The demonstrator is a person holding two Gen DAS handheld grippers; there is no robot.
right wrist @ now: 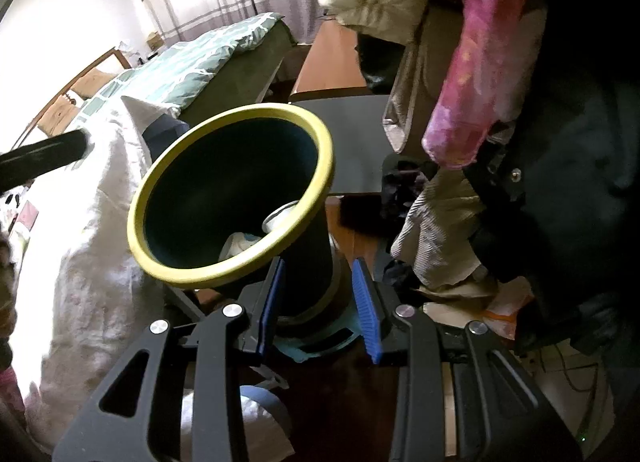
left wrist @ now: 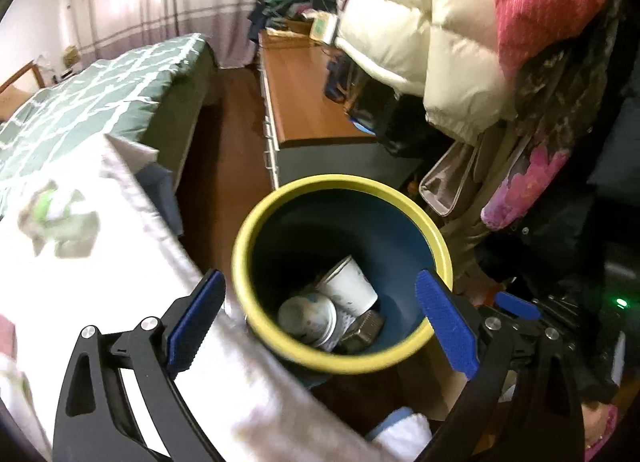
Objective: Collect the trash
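The bin has a yellow-green rim and a dark blue inside; in the right wrist view its outer wall looks nearly black. Inside the bin lies a white paper cup with faint markings, perhaps a print. Left of the bin, a white cloth carries blurred green patches. Behind the bin, the bed wears a green cover with a white lattice pattern. Both hand-held grippers are black with ribbed blue pads.

The dark wooden floor carries the trash bin, which stands upright between the table with a white cloth at left and the low cabinet farther right.
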